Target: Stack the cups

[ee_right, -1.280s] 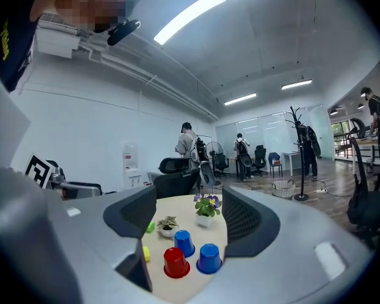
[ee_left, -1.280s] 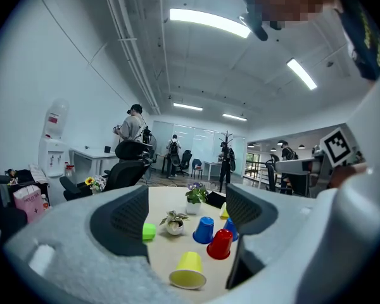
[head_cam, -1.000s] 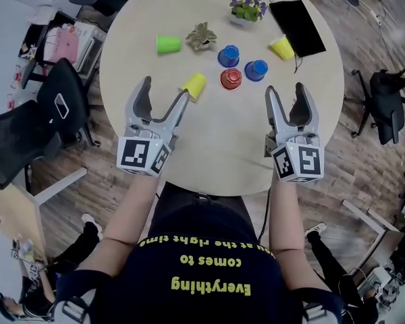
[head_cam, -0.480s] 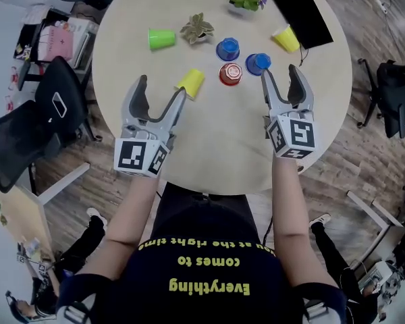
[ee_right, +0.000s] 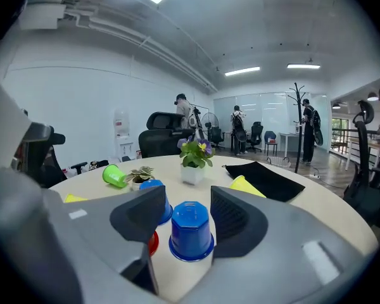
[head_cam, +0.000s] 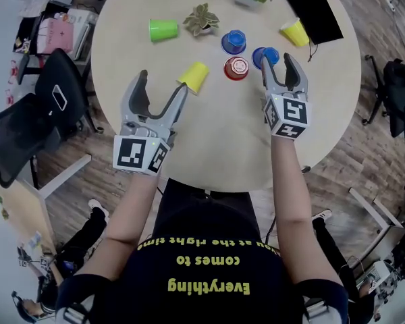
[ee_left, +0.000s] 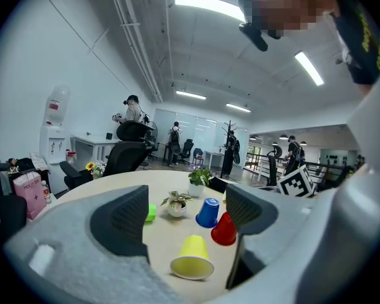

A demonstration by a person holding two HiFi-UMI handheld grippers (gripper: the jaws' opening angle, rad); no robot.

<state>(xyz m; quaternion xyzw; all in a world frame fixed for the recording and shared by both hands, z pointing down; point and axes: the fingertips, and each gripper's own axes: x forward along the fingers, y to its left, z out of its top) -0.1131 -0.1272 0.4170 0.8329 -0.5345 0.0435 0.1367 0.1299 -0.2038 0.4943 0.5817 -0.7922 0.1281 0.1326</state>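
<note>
Round table (head_cam: 223, 133), pale wood-look top. Near its far left edge, green cup (head_cam: 163, 30): glossy plastic, tapered, on its side. Left gripper (head_cam: 163, 83): grey fingers with dark ribbed pads spread wide, holding nothing. Left yellow cup (head_cam: 194, 77) on its side just past the tips, mouth toward them. Behind it, leafy plant (head_cam: 201, 20) in a white pot. Mid-table, all upside down: far blue cup (head_cam: 233, 42), red cup (head_cam: 235, 67) with ringed base, near blue cup (ee_right: 191, 230). Right gripper (head_cam: 277, 58): jaws just closing, now narrower, flanking near blue cup, pads not touching it. Right yellow cup (head_cam: 294, 32) tipped over beside flat black pouch (head_cam: 317, 9) at far right edge. On dark shirt (head_cam: 209, 248), yellow print: "Everything comes to".
</note>
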